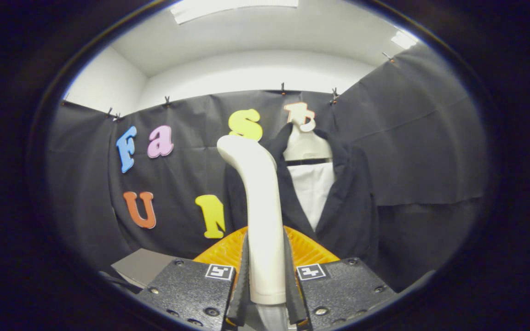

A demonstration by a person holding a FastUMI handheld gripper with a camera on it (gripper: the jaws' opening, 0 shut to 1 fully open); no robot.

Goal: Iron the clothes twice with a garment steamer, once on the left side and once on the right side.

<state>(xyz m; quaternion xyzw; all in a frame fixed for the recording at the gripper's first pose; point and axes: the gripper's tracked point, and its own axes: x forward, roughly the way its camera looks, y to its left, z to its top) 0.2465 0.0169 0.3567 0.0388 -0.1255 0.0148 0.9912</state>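
Observation:
My gripper [266, 271] is shut on the white handle of the garment steamer [258, 197], which stands upright between the two fingers with its head bent toward the upper left. Beyond the steamer hangs a dark jacket [348, 197] on a pale mannequin bust [305, 142], open at the front over a white panel [313, 188]. The steamer's head is held in front of the jacket's left lapel and hides part of it. I cannot tell whether the head touches the cloth.
A grey box corner [143, 266] lies low to the left of the fingers. The black booth cloth [430, 147] hangs behind and to the right of the jacket. White wall and ceiling lights show above it.

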